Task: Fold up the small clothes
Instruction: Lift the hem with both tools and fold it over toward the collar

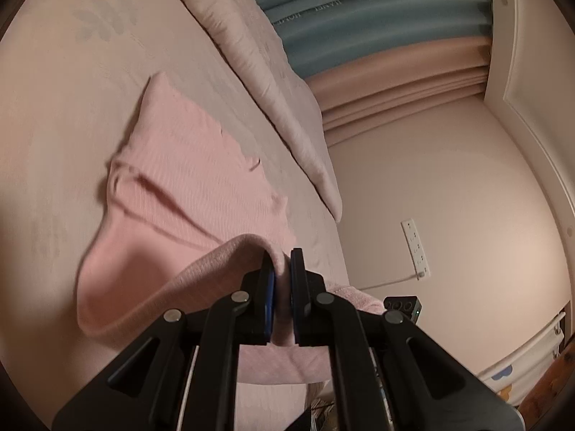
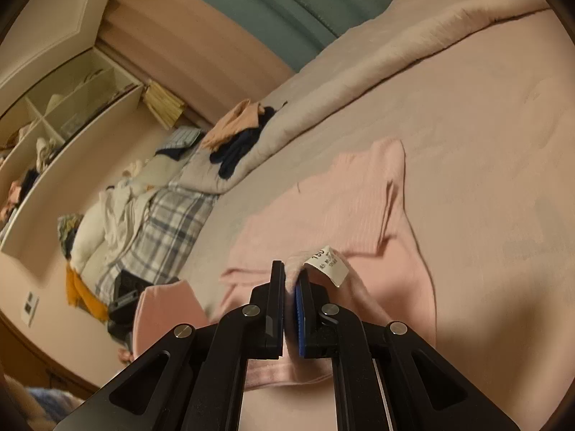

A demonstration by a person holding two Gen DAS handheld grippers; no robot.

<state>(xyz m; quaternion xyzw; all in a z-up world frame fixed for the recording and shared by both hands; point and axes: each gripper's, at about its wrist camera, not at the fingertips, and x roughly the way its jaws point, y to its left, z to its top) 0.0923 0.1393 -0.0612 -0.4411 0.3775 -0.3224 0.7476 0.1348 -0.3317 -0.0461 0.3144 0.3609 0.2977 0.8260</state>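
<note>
Nearest the left wrist camera, the black linkage of the left gripper point(image 1: 283, 269) fills the lower frame, and its two blue-padded fingers are clenched on a raised fold of the pink garment point(image 1: 179, 186). The pinched edge is lifted off the bed point(image 1: 54, 125), and the cloth is draped from the jaws down to the left, where the rest of it is spread flat on the pale pink sheet. A quilted cover point(image 1: 273, 82) is bunched along the far side of the bed, with a teal and peach curtain point(image 1: 377, 25) behind it. A white power strip point(image 1: 415, 249) is fixed to the wall at the right, a cable running from it.

In the right wrist view, the right gripper point(image 2: 291, 276) is likewise closed on an edge of the same pink garment point(image 2: 345, 208), and a white care label point(image 2: 327, 264) is seen standing out just beside the right-hand finger. The garment's body is laid out beyond the jaws, a folded layer resting on top toward the far end. Further back, a peach and dark navy pile of clothes point(image 2: 237, 133) is heaped on the quilted cover, and a plaid blanket point(image 2: 169, 222) with white laundry is piled at the left. Open white shelving point(image 2: 68, 107) is seen against the wall.
</note>
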